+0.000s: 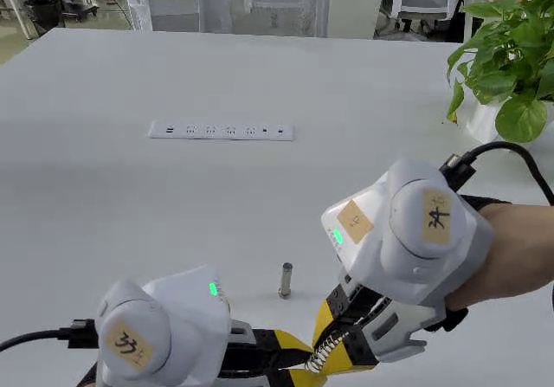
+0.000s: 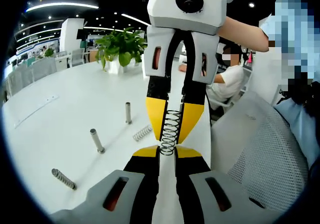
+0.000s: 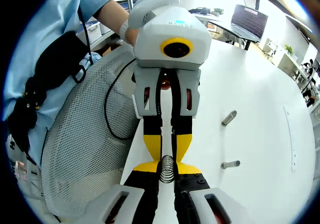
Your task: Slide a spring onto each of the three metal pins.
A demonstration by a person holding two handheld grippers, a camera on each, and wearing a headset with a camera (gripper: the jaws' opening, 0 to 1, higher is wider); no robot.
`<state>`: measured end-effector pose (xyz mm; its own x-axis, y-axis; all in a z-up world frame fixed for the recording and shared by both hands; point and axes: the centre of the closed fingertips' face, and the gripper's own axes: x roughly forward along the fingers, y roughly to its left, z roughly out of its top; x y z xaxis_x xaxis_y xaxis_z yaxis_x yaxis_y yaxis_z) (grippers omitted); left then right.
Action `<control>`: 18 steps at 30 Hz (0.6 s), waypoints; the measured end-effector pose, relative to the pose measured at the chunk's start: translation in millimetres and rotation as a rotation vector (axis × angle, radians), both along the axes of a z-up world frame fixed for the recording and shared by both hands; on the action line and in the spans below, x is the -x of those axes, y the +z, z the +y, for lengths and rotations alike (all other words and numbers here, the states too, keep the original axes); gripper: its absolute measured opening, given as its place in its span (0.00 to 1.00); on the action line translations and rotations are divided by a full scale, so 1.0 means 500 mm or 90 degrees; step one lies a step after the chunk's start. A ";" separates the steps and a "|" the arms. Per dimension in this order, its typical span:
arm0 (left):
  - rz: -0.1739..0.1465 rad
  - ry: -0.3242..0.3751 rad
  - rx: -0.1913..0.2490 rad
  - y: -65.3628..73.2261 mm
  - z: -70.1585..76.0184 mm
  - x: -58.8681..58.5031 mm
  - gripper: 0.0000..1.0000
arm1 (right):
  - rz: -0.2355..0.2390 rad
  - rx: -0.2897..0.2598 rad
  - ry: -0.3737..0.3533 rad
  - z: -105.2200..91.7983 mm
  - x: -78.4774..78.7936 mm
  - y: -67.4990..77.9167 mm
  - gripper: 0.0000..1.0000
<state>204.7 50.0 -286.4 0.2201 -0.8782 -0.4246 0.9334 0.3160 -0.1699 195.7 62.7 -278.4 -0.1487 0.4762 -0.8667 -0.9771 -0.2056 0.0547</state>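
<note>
At the bottom left of the head view, the left gripper [image 1: 303, 363] is closed on one end of the spring [image 1: 322, 351]. A bare pin [image 1: 286, 280] is stood upright on the surface [image 1: 173, 205] just above. The spring is also clamped by the fingers of the right gripper [image 1: 333, 345].

Upright pin [image 1: 286, 280] mid-table near front; power strip [image 1: 222, 131] well beyond; plant [image 1: 506, 67] far right; open tabletop [image 1: 130, 205] between.

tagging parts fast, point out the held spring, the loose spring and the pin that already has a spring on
held spring [image 2: 171, 129], left gripper view, on its middle coils.
loose spring [image 2: 142, 132], left gripper view, middle of its length.
pin with a spring on [image 2: 64, 179], left gripper view, midway along the coiled shaft.
</note>
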 end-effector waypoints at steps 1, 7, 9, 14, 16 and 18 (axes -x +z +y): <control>-0.001 0.005 -0.001 0.000 0.004 -0.003 0.08 | -0.001 -0.005 -0.008 0.003 -0.004 0.002 0.08; -0.015 0.057 -0.009 -0.009 0.043 -0.026 0.21 | -0.015 -0.015 -0.021 0.004 -0.018 0.009 0.08; -0.021 0.070 -0.012 -0.012 0.056 -0.031 0.28 | -0.014 -0.013 -0.022 0.002 -0.017 0.008 0.08; -0.030 0.114 -0.023 -0.020 0.097 -0.046 0.40 | -0.022 -0.008 -0.021 -0.007 -0.021 0.006 0.08; -0.032 0.131 -0.029 -0.022 0.113 -0.049 0.46 | -0.024 -0.007 -0.023 -0.009 -0.023 0.006 0.08; -0.039 0.155 -0.033 -0.024 0.133 -0.055 0.51 | -0.022 -0.007 -0.025 -0.012 -0.024 0.006 0.08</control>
